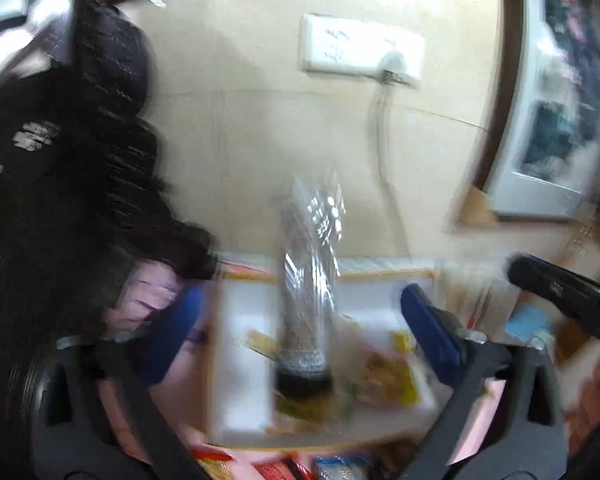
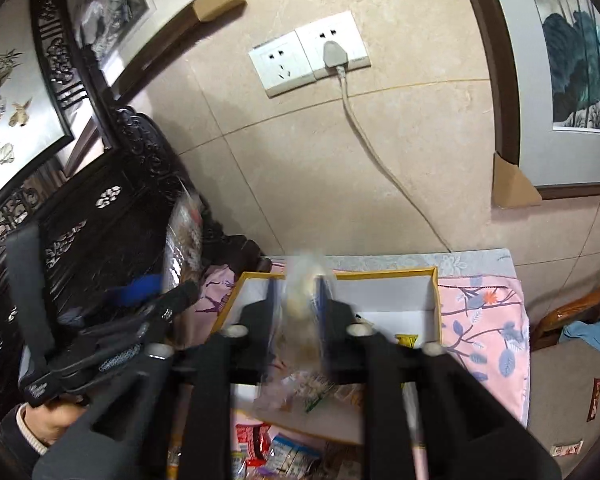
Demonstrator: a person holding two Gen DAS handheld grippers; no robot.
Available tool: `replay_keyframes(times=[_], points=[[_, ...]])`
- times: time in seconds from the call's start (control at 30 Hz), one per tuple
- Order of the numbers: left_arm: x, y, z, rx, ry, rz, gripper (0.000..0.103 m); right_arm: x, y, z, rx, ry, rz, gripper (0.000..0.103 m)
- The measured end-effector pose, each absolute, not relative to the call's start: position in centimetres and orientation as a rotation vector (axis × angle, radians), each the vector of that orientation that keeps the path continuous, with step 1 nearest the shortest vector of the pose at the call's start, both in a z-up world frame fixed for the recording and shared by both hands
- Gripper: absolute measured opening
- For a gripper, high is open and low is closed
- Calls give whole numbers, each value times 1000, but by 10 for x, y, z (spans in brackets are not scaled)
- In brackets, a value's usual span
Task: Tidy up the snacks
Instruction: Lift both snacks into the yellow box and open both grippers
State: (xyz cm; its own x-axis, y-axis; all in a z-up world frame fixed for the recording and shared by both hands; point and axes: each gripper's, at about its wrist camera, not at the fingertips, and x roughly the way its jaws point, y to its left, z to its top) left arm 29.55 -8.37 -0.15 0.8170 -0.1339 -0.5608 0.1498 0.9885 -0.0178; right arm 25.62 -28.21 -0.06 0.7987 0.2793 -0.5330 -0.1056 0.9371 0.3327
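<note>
Left wrist view: left tool (image 1: pixel 300 312) spread wide; a clear-wrapped snack tube (image 1: pixel 306 304) stands free between the blue pads (image 1: pixel 430 324), touching neither, above the white box (image 1: pixel 244 360).

Right wrist view: right tool (image 2: pixel 298 300), jaws apart, a blurred snack bag (image 2: pixel 302 316) between them; whether the pads press it I cannot tell. Advice: release both low over the yellow-rimmed box (image 2: pixel 434 292), clear of its rim.

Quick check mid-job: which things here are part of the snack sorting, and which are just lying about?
Job: clear snack packet; yellow-rimmed box; loose snacks in front.
Lying about: wall socket; cable; framed painting; carved chair; pink cloth.
</note>
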Motion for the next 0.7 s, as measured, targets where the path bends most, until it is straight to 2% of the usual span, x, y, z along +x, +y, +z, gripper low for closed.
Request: replay_keyframes(times=[0.07,0.7], points=[[293,-87,0,66,572,-138,101,249,-284,3,319,548,187,97],[259,-63,-5,-6,652,-93,101,200,-286,-7,321,591,93,101]])
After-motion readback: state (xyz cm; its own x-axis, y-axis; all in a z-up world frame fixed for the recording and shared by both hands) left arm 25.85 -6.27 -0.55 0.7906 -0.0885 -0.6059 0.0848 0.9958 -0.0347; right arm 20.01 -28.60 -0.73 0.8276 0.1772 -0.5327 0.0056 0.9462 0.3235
